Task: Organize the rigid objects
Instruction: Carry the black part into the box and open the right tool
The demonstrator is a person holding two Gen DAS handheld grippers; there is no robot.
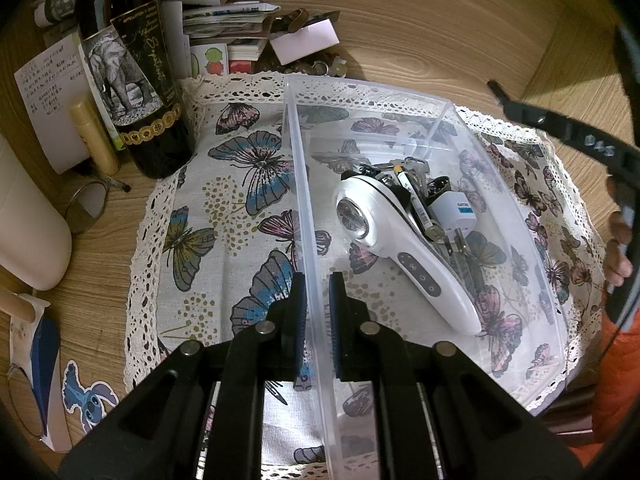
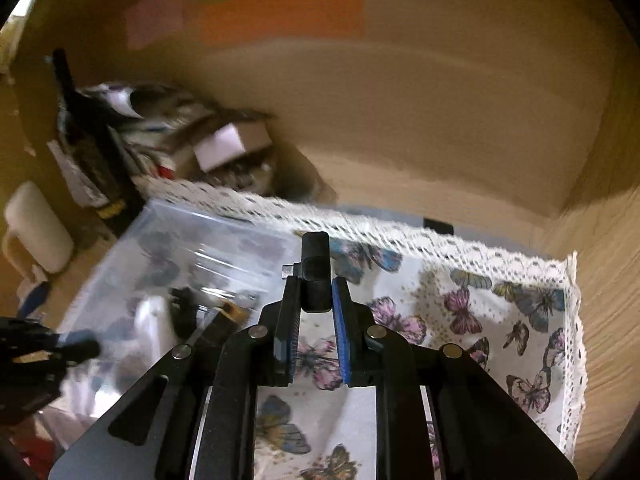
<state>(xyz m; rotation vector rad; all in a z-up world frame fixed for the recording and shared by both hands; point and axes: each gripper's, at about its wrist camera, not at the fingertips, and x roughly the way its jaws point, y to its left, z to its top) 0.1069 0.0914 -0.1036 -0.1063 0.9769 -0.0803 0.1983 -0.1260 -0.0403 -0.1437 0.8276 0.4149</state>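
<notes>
A clear plastic bin (image 1: 536, 240) stands on a butterfly-print cloth (image 1: 224, 216). In it lie a white handheld shaver-like device (image 1: 404, 240), a white plug adapter (image 1: 454, 212), keys (image 1: 416, 168) and a pen. My left gripper (image 1: 318, 292) is shut on the bin's left wall (image 1: 308, 216) near its front. My right gripper (image 2: 316, 292) is shut on a small black rectangular object (image 2: 316, 268) and holds it above the cloth (image 2: 480, 312), right of the bin (image 2: 192, 248). The right gripper also shows at the right edge of the left wrist view (image 1: 568, 136).
A dark wine bottle (image 1: 132, 64) with an elephant label, a lip balm tube (image 1: 94, 140), paper notes and a pile of booklets and coins (image 1: 256, 36) crowd the back left. A white mug (image 1: 28, 224) stands at the left. Wooden walls close the back and right.
</notes>
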